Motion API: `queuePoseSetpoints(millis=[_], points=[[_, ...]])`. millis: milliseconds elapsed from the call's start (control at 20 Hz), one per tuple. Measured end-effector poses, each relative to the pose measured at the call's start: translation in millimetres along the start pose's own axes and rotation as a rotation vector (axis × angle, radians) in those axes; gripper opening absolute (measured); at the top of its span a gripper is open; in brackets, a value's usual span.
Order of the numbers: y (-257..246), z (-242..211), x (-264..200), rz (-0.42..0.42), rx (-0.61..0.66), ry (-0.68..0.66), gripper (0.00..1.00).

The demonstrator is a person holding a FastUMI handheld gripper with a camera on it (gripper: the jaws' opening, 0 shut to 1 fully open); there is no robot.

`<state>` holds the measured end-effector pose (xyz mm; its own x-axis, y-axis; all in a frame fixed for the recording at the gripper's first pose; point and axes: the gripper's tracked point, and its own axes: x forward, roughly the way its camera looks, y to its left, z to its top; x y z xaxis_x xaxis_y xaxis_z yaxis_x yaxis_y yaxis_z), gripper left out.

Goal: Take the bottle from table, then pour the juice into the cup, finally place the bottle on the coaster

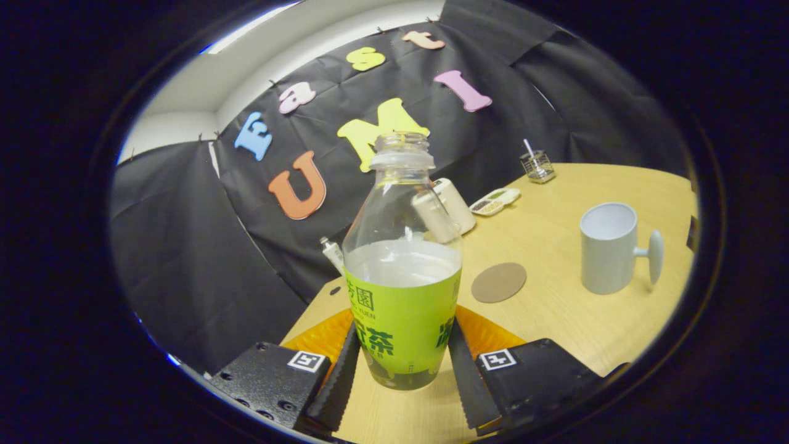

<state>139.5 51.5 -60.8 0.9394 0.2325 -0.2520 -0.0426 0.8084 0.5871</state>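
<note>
The upright, uncapped bottle is pinched between the gripper fingers, the cup standing well apart toward the table edge.

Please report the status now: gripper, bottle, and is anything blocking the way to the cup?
Gripper shut on bottle, cap off, bottle upright. Cup beyond, on table. Coaster lies between. Path clear.
</note>
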Motion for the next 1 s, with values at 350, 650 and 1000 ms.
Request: queuePoseSetpoints(millis=[350, 650, 1000], points=[[-9, 21, 4, 0.100, 0.379, 0.029, 0.76], [-11, 44, -1, 0.160, 0.597, 0.000, 0.76], [-7, 75, 1, 0.229, 0.862, -0.063, 0.75]])
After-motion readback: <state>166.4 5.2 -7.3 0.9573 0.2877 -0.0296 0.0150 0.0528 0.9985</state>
